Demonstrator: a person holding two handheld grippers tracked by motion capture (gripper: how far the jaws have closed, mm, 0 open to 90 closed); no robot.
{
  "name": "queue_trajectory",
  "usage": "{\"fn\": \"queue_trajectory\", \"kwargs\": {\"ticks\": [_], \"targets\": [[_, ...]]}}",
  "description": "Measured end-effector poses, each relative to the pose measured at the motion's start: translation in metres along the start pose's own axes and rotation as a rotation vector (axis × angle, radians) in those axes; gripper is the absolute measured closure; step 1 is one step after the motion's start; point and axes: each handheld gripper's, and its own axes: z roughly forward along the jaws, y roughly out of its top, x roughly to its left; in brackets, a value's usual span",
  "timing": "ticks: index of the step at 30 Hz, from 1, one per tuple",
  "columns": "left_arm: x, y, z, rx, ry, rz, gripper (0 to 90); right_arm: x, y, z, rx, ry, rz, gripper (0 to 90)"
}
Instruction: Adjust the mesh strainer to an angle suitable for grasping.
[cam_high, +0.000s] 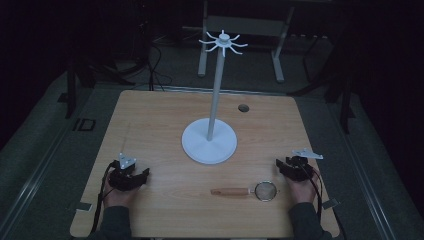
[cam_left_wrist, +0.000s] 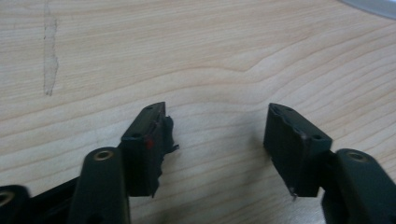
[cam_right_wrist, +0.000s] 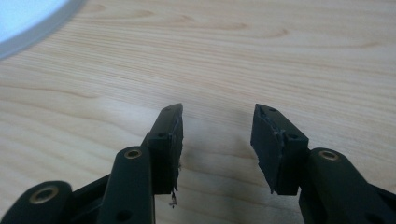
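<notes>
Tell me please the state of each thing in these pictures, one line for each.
Left claw: open, nothing between the jaws, low over bare wood.
Right claw: open, nothing between the jaws, beside the strainer.
Strainer: lying flat on the table, wooden handle pointing left, not held.
Hook stand: upright on its round base, hooks at the top all free.
Table: a small dark hole near the far edge.

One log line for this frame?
left gripper: open, empty | right gripper: open, empty | strainer: flat on table, beside right gripper
</notes>
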Motion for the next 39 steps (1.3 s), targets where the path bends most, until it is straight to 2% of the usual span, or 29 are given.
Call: {"fn": "queue_trajectory", "kwargs": {"ticks": [4, 7, 9, 12, 13, 16, 17, 19, 25, 28, 30, 34, 39], "targets": [[0.002, 0.002, -0.003, -0.028, -0.004, -0.014, 42.4, 0.008, 0.002, -0.010, -0.017, 0.014, -0.066, 50.7], [0.002, 0.002, -0.004, -0.033, -0.005, -0.019, 42.4, 0.010, 0.003, -0.012, -0.018, 0.021, -0.077, 50.8], [0.001, 0.002, -0.005, -0.034, -0.007, -0.012, 42.4, 0.018, 0.006, -0.019, -0.023, 0.040, -0.124, 52.9], [0.001, 0.002, -0.004, -0.027, -0.007, -0.005, 42.4, 0.026, 0.012, -0.024, -0.034, 0.041, -0.178, 53.2], [0.001, 0.002, -0.004, -0.027, -0.007, -0.005, 42.4, 0.026, 0.012, -0.024, -0.034, 0.041, -0.178, 53.2], [0.001, 0.002, -0.005, -0.030, -0.005, -0.012, 42.4, 0.037, 0.017, -0.032, -0.049, 0.084, -0.241, 52.8], [0.001, 0.002, -0.005, -0.030, -0.005, -0.012, 42.4, 0.037, 0.017, -0.032, -0.049, 0.084, -0.241, 52.8], [0.001, 0.002, -0.005, -0.027, 0.000, -0.008, 42.4, 0.043, 0.019, -0.039, -0.053, 0.110, -0.275, 52.7], [0.001, 0.001, -0.005, -0.028, 0.000, -0.011, 42.4, 0.055, 0.022, -0.050, -0.064, 0.156, -0.326, 52.3], [0.001, 0.001, -0.005, -0.022, 0.001, -0.011, 42.4, 0.058, 0.024, -0.053, -0.063, 0.174, -0.333, 52.2], [0.001, 0.001, -0.005, -0.023, 0.003, -0.012, 42.4, 0.065, 0.024, -0.056, -0.066, 0.201, -0.347, 52.3], [0.001, 0.001, -0.005, -0.024, 0.003, -0.012, 42.4, 0.073, 0.021, -0.058, -0.063, 0.221, -0.367, 52.2], [0.001, 0.001, -0.005, -0.022, 0.001, -0.011, 42.4, 0.088, 0.012, -0.054, -0.034, 0.255, -0.412, 52.0]]}}
